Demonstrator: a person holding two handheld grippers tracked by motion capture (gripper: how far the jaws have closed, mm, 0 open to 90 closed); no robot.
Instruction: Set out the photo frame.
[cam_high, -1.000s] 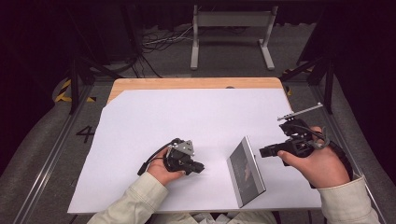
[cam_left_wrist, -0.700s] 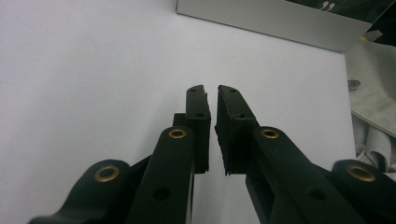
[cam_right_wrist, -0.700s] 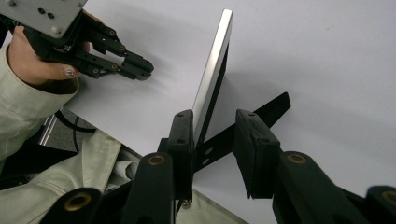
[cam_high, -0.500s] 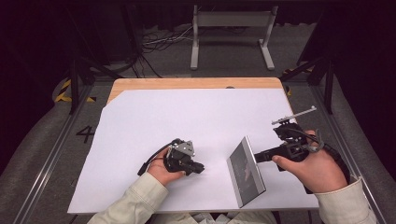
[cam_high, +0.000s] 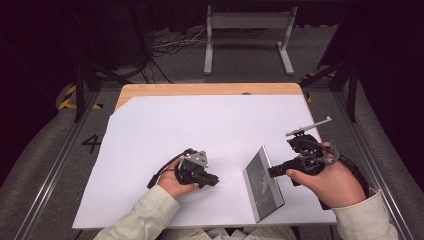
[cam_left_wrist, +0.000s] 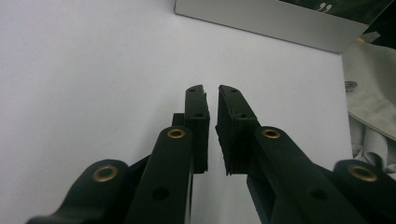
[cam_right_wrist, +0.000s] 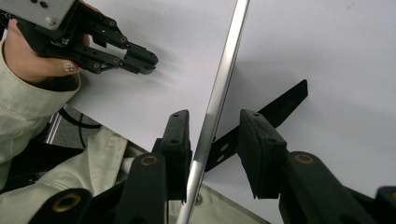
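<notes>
A silver-edged picture frame (cam_high: 262, 182) stands tilted on the white sheet (cam_high: 200, 125), propped on its black back stand (cam_right_wrist: 280, 105). My right gripper (cam_high: 272, 172) reaches in from the right, its jaws on either side of the frame's thin edge (cam_right_wrist: 219, 93). The jaws have just been opening; the frame is between them, and the right pad stands clear of it. My left gripper (cam_high: 214, 180) rests on the sheet to the frame's left, pointing at it. Its jaws (cam_left_wrist: 211, 88) are nearly together with a narrow gap and nothing between them. The frame's lower edge (cam_left_wrist: 280, 18) lies ahead of them.
The white sheet covers a wooden table (cam_high: 200, 90); its near edge is close to both forearms. A metal stand (cam_high: 247, 35) and cables lie on the floor beyond the table. Pale sleeves (cam_right_wrist: 28, 112) come in from the near side.
My right hand has shifted slightly down and left, and its grey top plate has turned. Its jaws have spread wider around the frame's edge. The frame and left gripper have stayed put.
</notes>
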